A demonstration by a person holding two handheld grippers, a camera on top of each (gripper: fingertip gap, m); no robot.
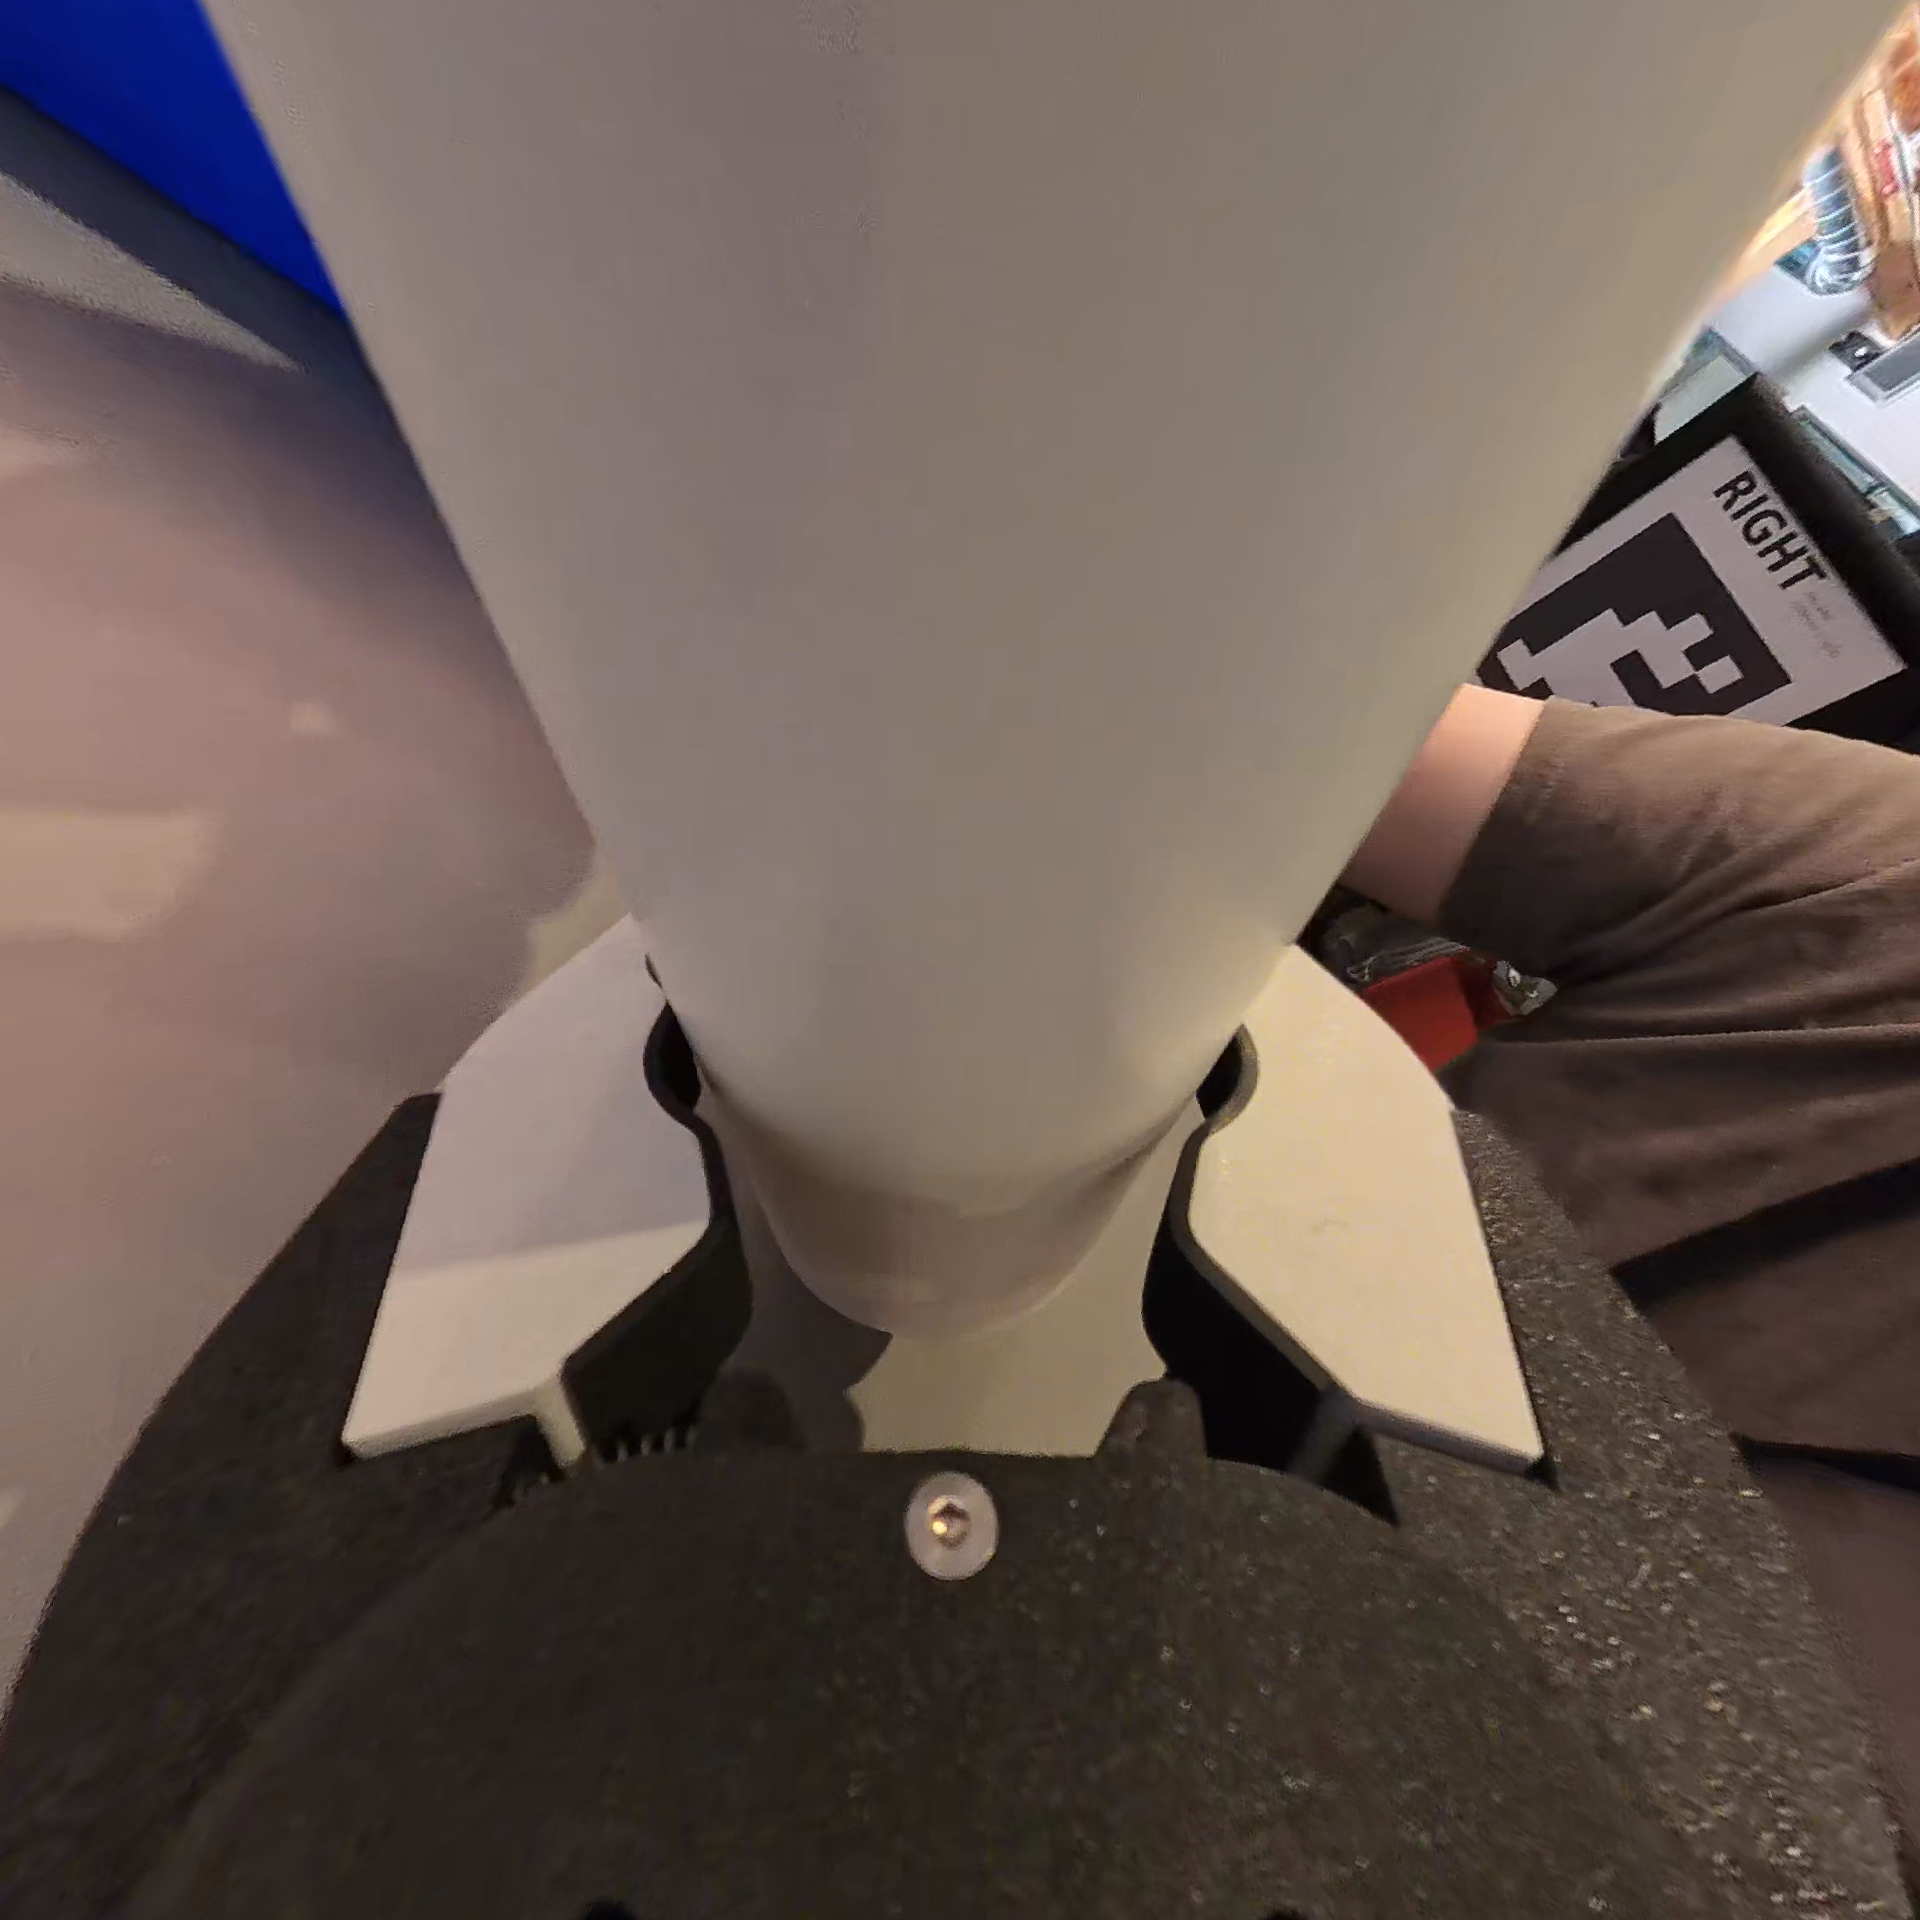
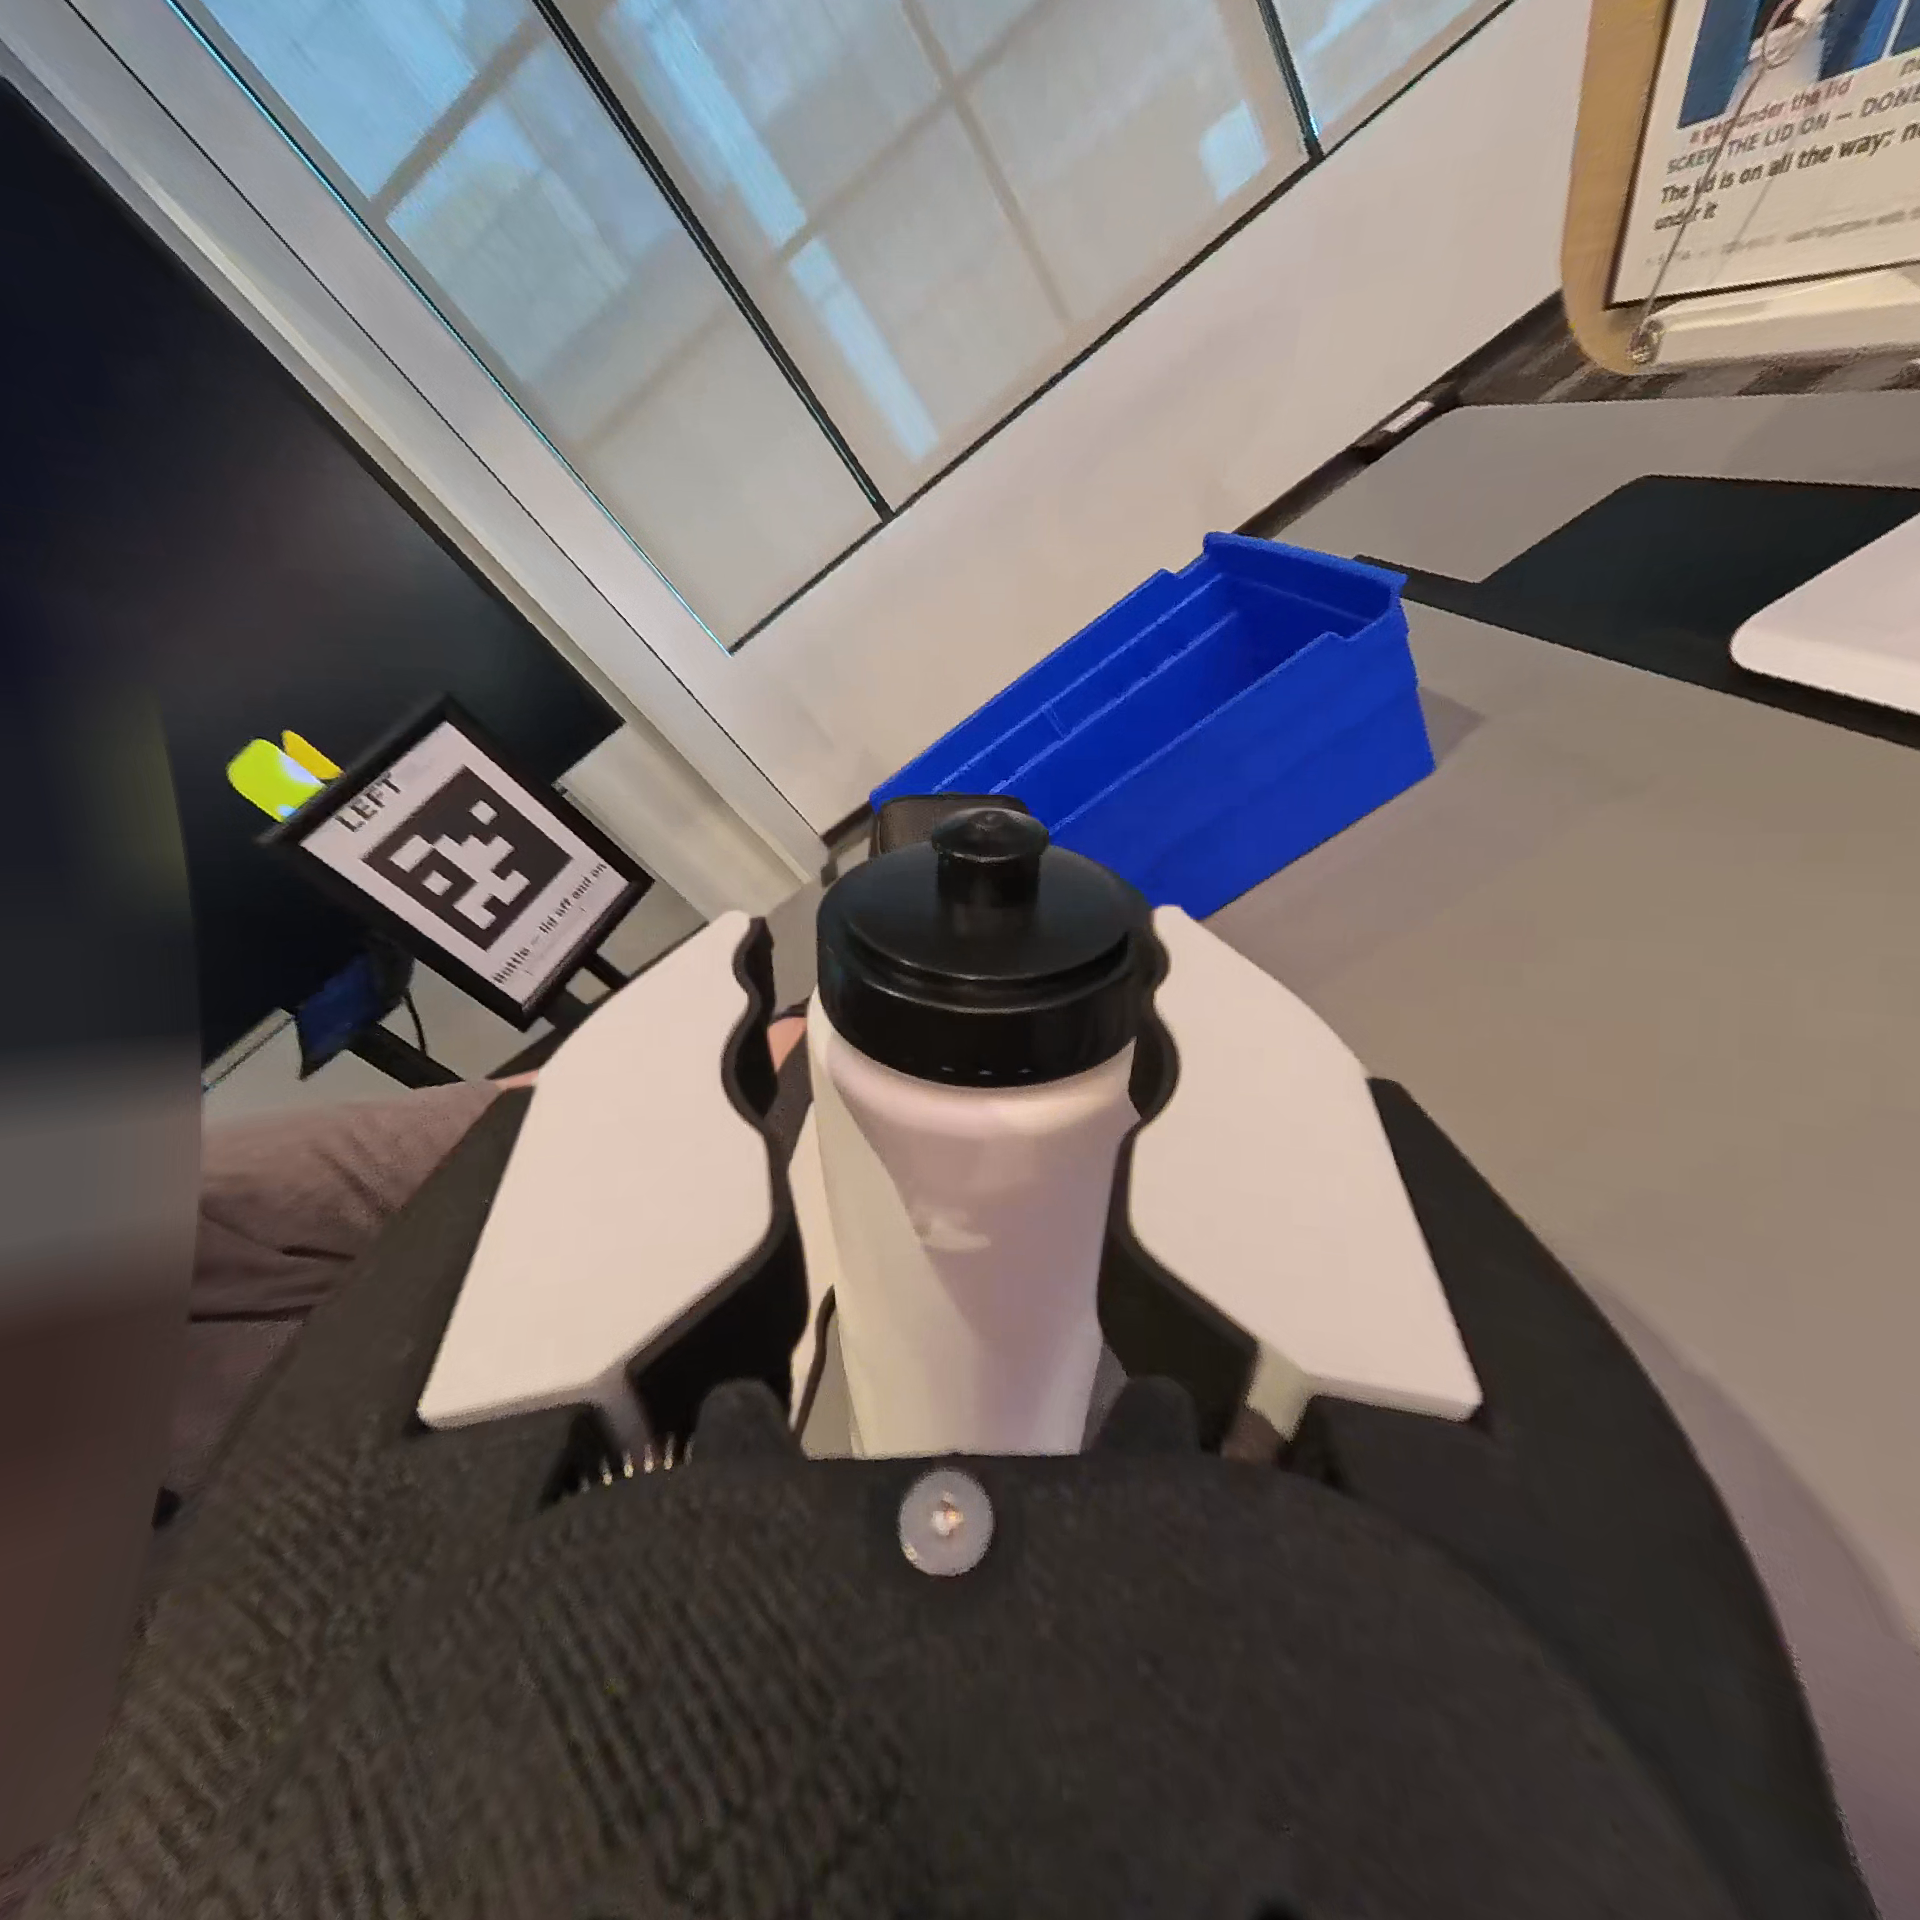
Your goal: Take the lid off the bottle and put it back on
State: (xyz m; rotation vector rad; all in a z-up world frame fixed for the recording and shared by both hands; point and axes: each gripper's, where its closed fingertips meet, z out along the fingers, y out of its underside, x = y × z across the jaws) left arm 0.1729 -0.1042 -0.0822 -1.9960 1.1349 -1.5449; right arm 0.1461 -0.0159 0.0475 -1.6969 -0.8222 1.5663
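Both claws on the white bottle (image 2: pixel 966 1195): left claw (image 1: pixel 951 1101) clamped round its lower body, right claw (image 2: pixel 951 997) closed in beside the black lid (image 2: pixel 977 956), centre frame, contact unclear. Risk: the soft wall buckles under a twist and the lid slips. Blue bin (image 2: pixel 1195 717), upper right on the table (image 2: pixel 1558 987), looks empty.

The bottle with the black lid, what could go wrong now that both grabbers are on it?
The right gripper sits right at the lid and the bottle shoulder; if it pinches the soft white body instead, the lid may not turn. The left gripper holds only the narrow bottom end, so twisting could make the bottle slip or spin. Both views are a bit blurred, so how firm each grip is can't be told.
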